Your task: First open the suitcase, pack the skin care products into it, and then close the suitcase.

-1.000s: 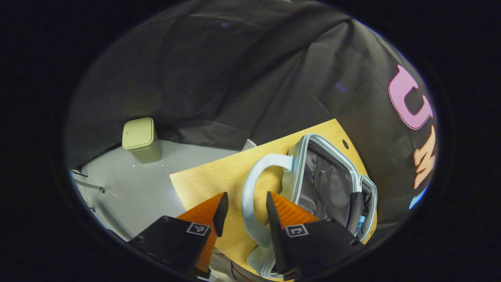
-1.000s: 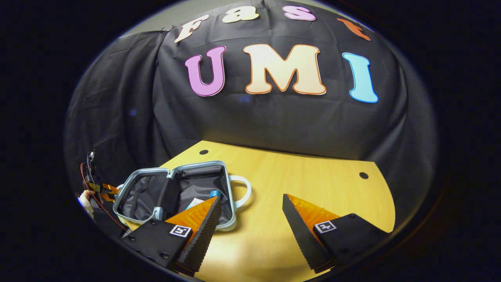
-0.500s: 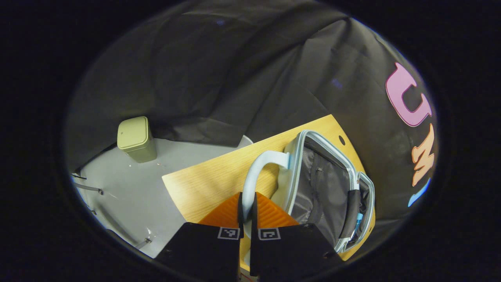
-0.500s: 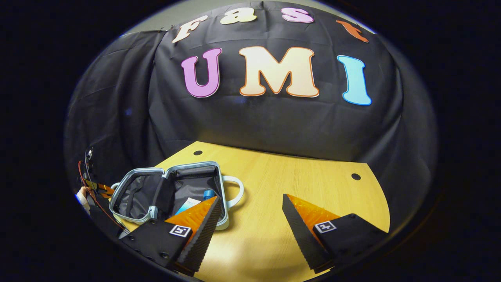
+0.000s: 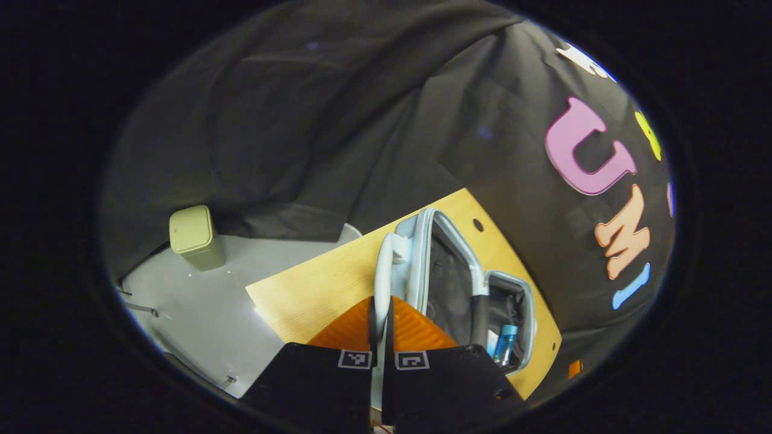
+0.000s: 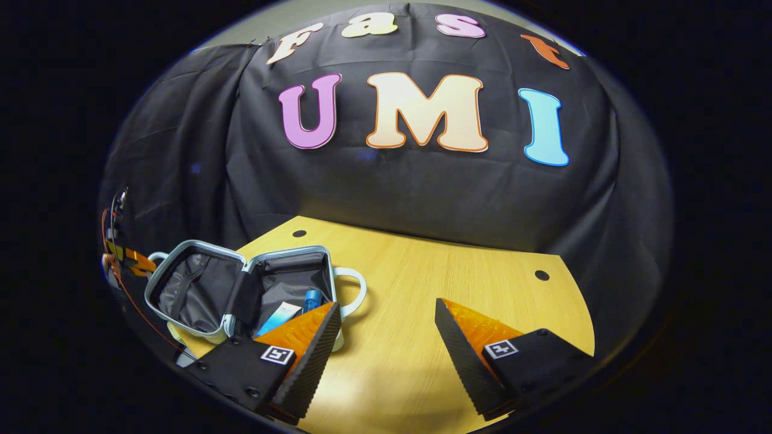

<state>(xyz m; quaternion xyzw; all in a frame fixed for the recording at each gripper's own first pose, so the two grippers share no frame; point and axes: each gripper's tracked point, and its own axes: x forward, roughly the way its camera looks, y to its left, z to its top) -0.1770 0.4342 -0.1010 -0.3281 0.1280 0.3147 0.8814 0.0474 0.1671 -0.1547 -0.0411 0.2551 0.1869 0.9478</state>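
Closing is the step in hand, judged from the layout: the pale blue hard-shell suitcase with grey fabric lining lies open on the light wooden counter, and skin care products already rest inside its right half, namely a white-and-blue tube and a small bottle with a blue cap. Opening and packing therefore appear done; folding the lid over and shutting the case remain.

Nearest in the left gripper view, the left tongs are pressed together on the pale blue carrying handle of the lid half, both fingers clamping it, and that half stands tilted up off the counter. Beyond it, the bottle's blue cap shows in the far half.

In the right gripper view, the right tongs are spread wide and hold nothing, hovering over bare counter just beside the suitcase. Farther off, on the grey floor beyond the counter's edge, stands a pale green lidded bin.
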